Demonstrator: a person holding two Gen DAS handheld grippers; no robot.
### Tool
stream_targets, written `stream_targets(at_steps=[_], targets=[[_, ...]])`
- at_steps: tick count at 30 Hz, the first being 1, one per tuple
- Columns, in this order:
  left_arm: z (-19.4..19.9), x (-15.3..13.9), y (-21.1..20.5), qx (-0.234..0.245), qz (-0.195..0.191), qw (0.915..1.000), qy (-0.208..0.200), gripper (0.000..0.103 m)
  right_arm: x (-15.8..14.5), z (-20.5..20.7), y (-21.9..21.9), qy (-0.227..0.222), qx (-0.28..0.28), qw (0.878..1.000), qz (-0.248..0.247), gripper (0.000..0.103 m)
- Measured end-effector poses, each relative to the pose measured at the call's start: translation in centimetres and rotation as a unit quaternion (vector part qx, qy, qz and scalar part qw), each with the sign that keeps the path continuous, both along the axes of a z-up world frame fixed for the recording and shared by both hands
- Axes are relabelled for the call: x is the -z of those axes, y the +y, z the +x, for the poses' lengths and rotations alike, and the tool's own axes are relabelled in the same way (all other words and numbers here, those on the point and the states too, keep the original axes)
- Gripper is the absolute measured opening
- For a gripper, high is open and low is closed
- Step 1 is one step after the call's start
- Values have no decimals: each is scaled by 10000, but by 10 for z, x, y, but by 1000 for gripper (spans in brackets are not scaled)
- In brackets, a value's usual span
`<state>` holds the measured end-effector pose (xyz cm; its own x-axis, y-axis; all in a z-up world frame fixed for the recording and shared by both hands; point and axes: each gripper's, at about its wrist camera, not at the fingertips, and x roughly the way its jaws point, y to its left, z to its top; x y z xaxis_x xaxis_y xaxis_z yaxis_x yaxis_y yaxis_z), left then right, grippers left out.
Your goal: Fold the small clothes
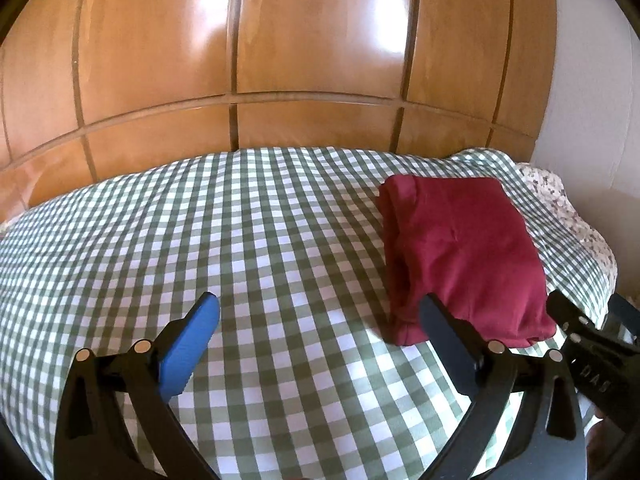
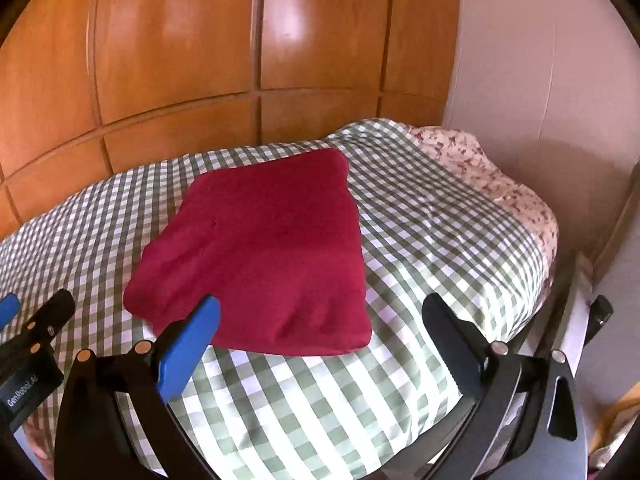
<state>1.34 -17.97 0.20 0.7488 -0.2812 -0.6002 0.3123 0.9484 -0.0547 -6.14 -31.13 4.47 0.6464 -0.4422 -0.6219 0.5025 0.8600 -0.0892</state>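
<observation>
Left wrist view: our left gripper (image 1: 320, 316) sits nearest the lens, jaws spread wide, nothing between them, hovering over the green checked bedspread (image 1: 240, 240). Its blue finger pad (image 1: 188, 352) is on the left and its black finger (image 1: 448, 344) on the right, the latter overlapping the near edge of the folded red garment (image 1: 464, 256). We see the garment lying flat on the bedspread, right of centre, near the right edge of the bed. Part of our right gripper (image 1: 588, 344) pokes in at the far right, just beside the garment's near corner. Wooden wardrobe doors (image 1: 280, 40) fill the background.

Right wrist view: our right gripper (image 2: 320, 316) is also released, jaws wide apart and holding nothing. The red garment lies just ahead, between the fingertips and slightly left. Floral pillow (image 2: 500, 176) sits at the far right by the white wall (image 2: 540, 60).
</observation>
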Motion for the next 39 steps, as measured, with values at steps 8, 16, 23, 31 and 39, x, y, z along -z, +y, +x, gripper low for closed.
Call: stream_targets(at_steps=[8,16,23,31,39], targets=[[-3,-1,0,84,2,9999,71,99,1,-3,5,-78,-64,9999,-40,101],[-7,-3,-2,96,29,9999,-15,99,4,-2,6,-89,-120,9999,53,101],[-6,-2,1,67,49,10000,-8,99,7,-1,7,-85,-133,9998,101,101],[-9,-1,0,71,106,9999,-31,99,7,-3,4,-124,-115,9997,175,101],[-10,-1,2,60,89,9999,-43,99,8,-3,7,-97,-116,9997,185,101]])
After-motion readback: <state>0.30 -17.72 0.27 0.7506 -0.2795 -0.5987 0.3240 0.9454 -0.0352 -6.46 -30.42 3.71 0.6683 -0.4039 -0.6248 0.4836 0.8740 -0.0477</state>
